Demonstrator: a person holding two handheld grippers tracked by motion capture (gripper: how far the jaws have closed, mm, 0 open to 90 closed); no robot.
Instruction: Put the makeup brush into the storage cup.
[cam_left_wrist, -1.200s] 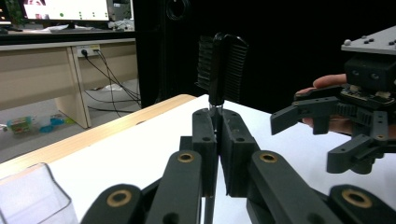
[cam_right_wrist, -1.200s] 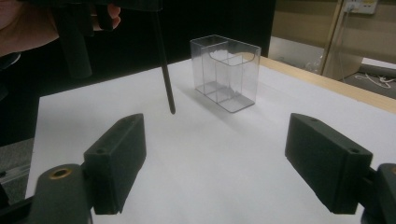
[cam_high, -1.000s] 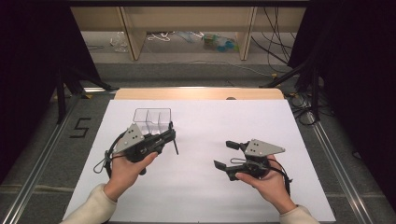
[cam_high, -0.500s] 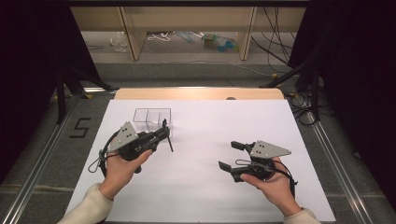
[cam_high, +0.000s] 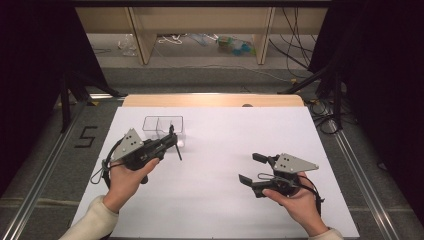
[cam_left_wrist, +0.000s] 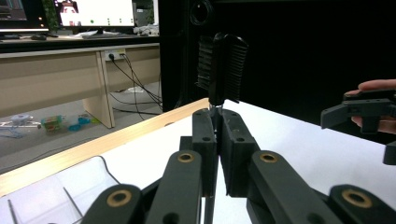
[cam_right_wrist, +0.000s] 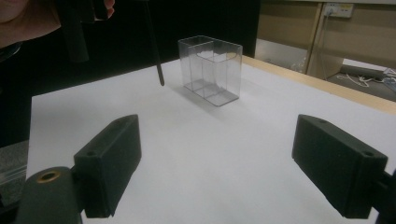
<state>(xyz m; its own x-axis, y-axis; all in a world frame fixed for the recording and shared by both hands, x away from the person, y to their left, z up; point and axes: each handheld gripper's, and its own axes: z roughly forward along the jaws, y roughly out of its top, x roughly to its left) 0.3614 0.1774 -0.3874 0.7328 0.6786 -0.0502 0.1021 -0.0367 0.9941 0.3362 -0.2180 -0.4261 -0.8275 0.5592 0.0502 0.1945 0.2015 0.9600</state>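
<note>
One thing is in hand: the left gripper (cam_high: 167, 142) has its fingers clenched on a black brush (cam_left_wrist: 222, 65), held above the tabletop (cam_high: 225, 200) beside the clear box (cam_high: 162, 125). Boxing it seems left. Right gripper (cam_high: 252, 169) is released, empty.

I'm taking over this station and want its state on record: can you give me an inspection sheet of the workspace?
Surface: white table, bare where visible.
Job's things: black brush clamped in the left tool; clear divided box upright, looks empty.
Clutter: nothing seen on the table.
Grippers: left tool shut on the brush; right tool open, holding nothing.
Cables: one trails from the left tool; more on the floor.
Surroundings: wooden desk legs, litter beneath.
</note>
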